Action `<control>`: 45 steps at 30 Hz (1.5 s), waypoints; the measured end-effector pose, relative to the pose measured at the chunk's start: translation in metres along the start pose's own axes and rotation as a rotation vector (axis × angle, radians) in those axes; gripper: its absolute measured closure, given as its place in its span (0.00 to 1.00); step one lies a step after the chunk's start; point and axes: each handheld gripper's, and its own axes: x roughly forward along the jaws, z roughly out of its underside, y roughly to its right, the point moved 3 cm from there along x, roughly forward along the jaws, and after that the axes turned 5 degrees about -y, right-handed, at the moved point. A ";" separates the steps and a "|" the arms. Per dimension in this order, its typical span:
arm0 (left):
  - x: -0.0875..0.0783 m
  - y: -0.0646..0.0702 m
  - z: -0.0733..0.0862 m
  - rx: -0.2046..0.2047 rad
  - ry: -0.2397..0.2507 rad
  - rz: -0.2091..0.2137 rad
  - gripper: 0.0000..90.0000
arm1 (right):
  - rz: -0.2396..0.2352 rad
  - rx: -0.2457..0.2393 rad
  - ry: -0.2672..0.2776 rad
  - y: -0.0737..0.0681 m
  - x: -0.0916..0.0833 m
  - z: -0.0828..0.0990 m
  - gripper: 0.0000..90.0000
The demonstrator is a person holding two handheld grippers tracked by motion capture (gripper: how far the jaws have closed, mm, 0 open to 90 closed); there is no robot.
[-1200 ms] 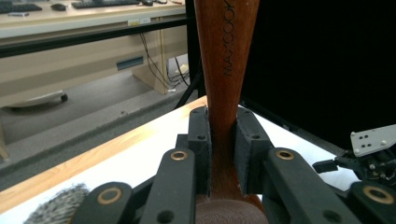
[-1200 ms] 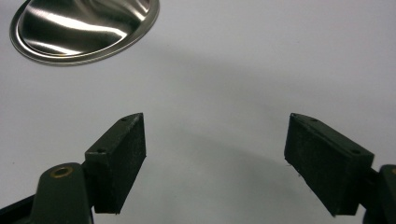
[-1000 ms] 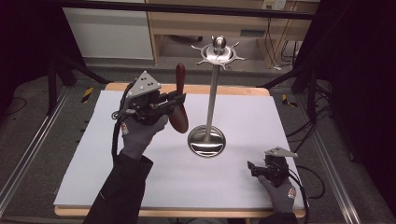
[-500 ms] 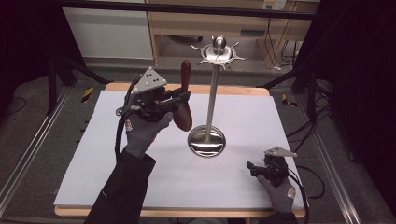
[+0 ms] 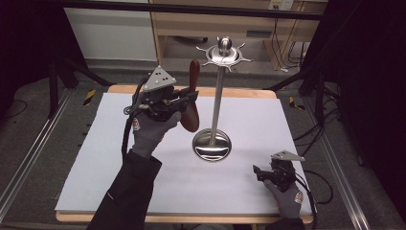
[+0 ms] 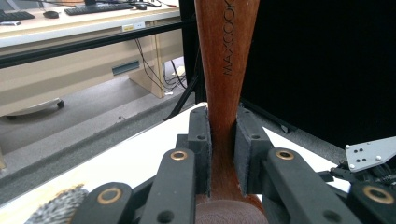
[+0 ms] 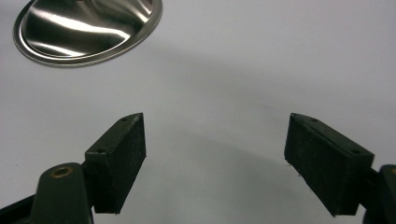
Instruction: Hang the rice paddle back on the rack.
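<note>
So my left gripper (image 5: 187, 98) was up off the table, clamped tight on a wooden spoon (image 5: 192, 98); the pads (image 6: 201, 140) pinched the narrow neck of the handle, and in the left gripper view the handle (image 6: 226, 70) rose straight up between them with "MAYCOOK" printed along it; from the high view the spoon stood nearly upright, handle end up top and the rounded bowl hanging below my gripper, just left of the pole of the metal stand (image 5: 218, 96); couldn't tell whether spoon and pole actually touched; the stand had a round shiny base (image 5: 212, 144) sitting on the white tabletop (image 5: 95, 158) and a spiky hook ring with a ball knob at the top (image 5: 225, 51); my right gripper (image 5: 261, 172) was down near the front right corner of the table, low over the surface, jaws spread wide with nothing between them; in the right gripper view the two black pads (image 7: 119, 158) sat well apart over bare white, with the edge of the stand's base (image 7: 84, 28) showing up in the top left corner.
</note>
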 end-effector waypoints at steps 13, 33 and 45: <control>0.009 -0.001 -0.003 0.000 -0.015 -0.001 0.86 | 0.000 0.003 0.001 0.001 0.000 0.000 0.23; 0.023 0.000 -0.007 -0.003 -0.025 0.008 0.86 | -0.003 0.008 0.001 0.000 0.000 0.000 0.23; 0.035 0.000 -0.008 -0.016 -0.015 0.020 0.86 | -0.005 0.012 0.003 0.001 0.000 0.000 0.23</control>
